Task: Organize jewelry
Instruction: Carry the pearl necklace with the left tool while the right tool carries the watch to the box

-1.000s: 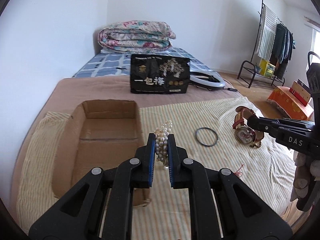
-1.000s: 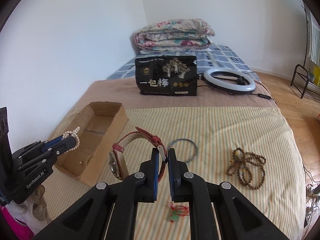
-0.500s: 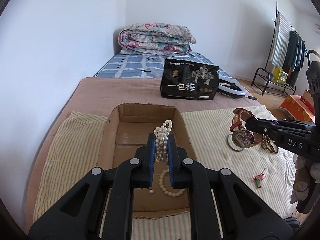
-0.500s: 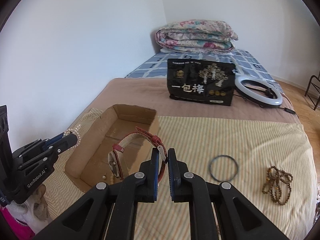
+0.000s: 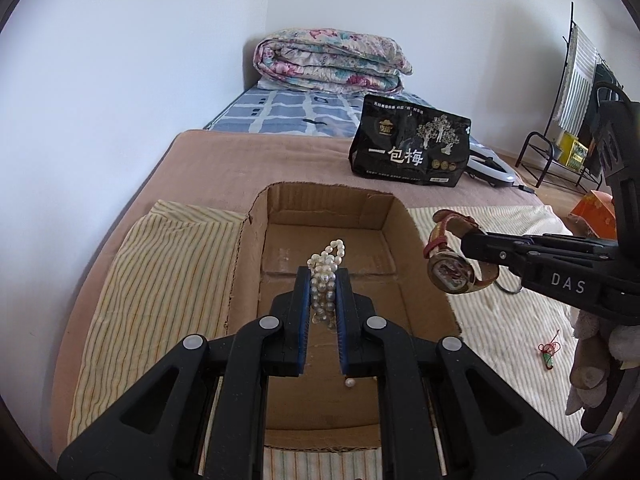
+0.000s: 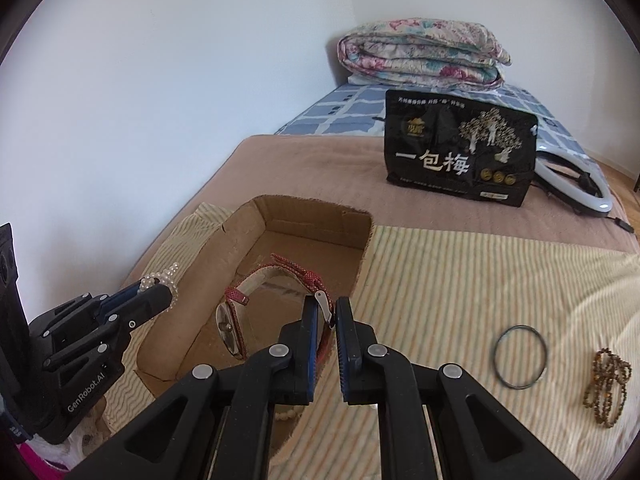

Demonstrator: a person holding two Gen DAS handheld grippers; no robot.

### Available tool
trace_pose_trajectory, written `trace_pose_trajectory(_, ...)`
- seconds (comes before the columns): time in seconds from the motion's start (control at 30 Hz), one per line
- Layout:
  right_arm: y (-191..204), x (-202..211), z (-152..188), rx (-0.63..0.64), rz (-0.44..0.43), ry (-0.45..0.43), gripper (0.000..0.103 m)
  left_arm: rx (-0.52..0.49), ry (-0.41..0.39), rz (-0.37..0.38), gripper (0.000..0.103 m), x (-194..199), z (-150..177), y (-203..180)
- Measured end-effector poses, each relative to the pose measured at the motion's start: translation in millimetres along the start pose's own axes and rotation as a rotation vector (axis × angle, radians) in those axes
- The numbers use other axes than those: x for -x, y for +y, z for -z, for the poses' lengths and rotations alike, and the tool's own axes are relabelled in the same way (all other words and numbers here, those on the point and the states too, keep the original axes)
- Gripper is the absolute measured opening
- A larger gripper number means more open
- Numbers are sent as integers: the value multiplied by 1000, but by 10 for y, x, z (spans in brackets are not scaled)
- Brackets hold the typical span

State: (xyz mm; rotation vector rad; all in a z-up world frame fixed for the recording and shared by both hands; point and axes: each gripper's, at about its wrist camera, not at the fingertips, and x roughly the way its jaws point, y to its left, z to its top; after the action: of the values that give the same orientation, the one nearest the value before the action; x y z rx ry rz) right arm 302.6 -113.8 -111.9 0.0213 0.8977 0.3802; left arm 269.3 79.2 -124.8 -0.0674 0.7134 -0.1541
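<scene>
My left gripper [image 5: 323,276] is shut on a bunched strand of white pearls [image 5: 325,266] and hangs over the inside of an open cardboard box [image 5: 332,194]. One end of the strand dangles below the fingers, ending in a pearl [image 5: 350,383]. My right gripper [image 6: 325,306] is shut on the red strap of a wristwatch [image 6: 229,330], which hangs over the box [image 6: 316,210] near its right wall. In the left wrist view the right gripper [image 5: 466,242] and the watch [image 5: 450,276] are just right of the box. The left gripper [image 6: 160,294] shows at the left in the right wrist view.
On the striped cloth right of the box lie a thin black ring [image 6: 520,358], a brown bead bracelet [image 6: 608,384] and a small red charm [image 5: 548,354]. Behind stand a black printed bag [image 6: 460,148], a ring light [image 6: 576,184] and a folded floral quilt [image 5: 332,60].
Both grippers have moved left and slightly down, carrying the pearls and the watch from above the striped cloth to above the cardboard box. Neither grip has changed.
</scene>
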Motion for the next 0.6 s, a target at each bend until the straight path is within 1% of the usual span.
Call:
trace_pose_trajectory(0.17,51,-214,26,4,1,29,6,14,20,-7,9,-92,58,84)
trace_pose_trajectory(0.33,84,-325,38,14,5,43,7,27,43,-2,10,-155,92,124)
trace_pose_trajectory(0.4,92,-352,44,16,-6,49,19,30,48,-2,11,-166,104,131)
trace_pose_trajectory(0.43,92,-357,45,13,-12,51,24,28,54,-7,17,-174,110,125)
trace_pose_trajectory(0.47,95,-359,51,10,-16,50,30,27,53,-8,36,-176,114,126)
trace_pose_trajectory(0.5,102,-348,56,9,-11,43,32,27,47,-7,50,-169,117,125)
trace_pose_trajectory(0.53,104,-339,59,10,-6,37,34,28,37,-9,52,-152,121,121)
trace_pose_trajectory(0.57,104,-333,61,10,-2,35,42,29,34,-11,52,-141,120,122)
trace_pose_trajectory(0.6,102,-327,60,8,0,33,46,29,34,-13,52,-135,120,122)
